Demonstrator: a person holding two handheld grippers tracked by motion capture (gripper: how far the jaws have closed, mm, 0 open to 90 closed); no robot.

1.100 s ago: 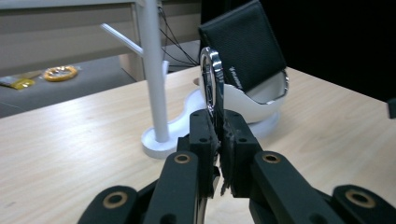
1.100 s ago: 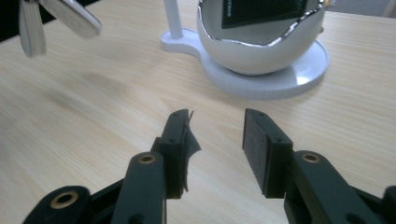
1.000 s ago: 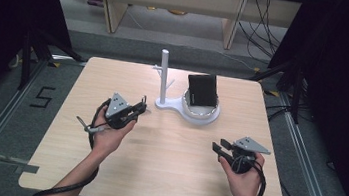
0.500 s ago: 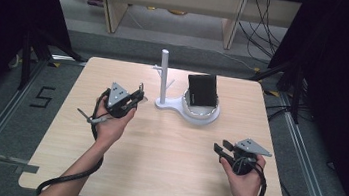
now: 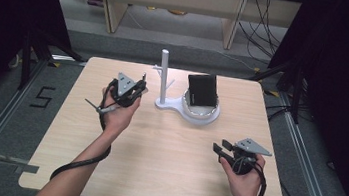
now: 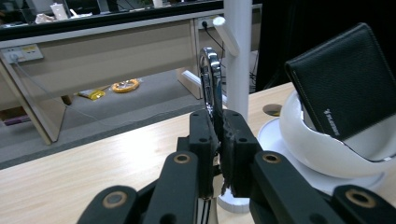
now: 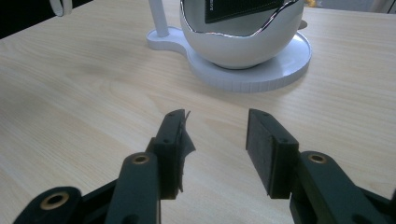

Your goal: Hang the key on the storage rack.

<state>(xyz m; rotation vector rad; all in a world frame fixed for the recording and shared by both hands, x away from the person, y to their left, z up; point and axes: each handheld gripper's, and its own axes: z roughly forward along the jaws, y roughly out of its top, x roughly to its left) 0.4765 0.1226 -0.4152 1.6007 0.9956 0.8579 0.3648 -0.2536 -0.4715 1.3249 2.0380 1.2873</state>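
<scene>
Left tool [image 6: 218,135] is clamped on a thin shiny metal ring [image 6: 210,79], a detail plain in the left gripper view, where the ring stands up between the pressed jaws just in front of the white post [image 6: 239,56]; from the high view, that tool [image 5: 139,84] at centre left merely looks closed near the post [image 5: 163,76]. Right tool [image 7: 215,135] has its jaws wide apart over bare wooden surface [image 7: 70,84], low in the right of the high view [image 5: 221,147]. A black wallet [image 6: 341,79] leans in the white bowl-shaped holder [image 6: 327,149]; small print on its lower edge is too tiny to read. On the floor at left, tape forms a "5" [image 5: 42,97].
</scene>
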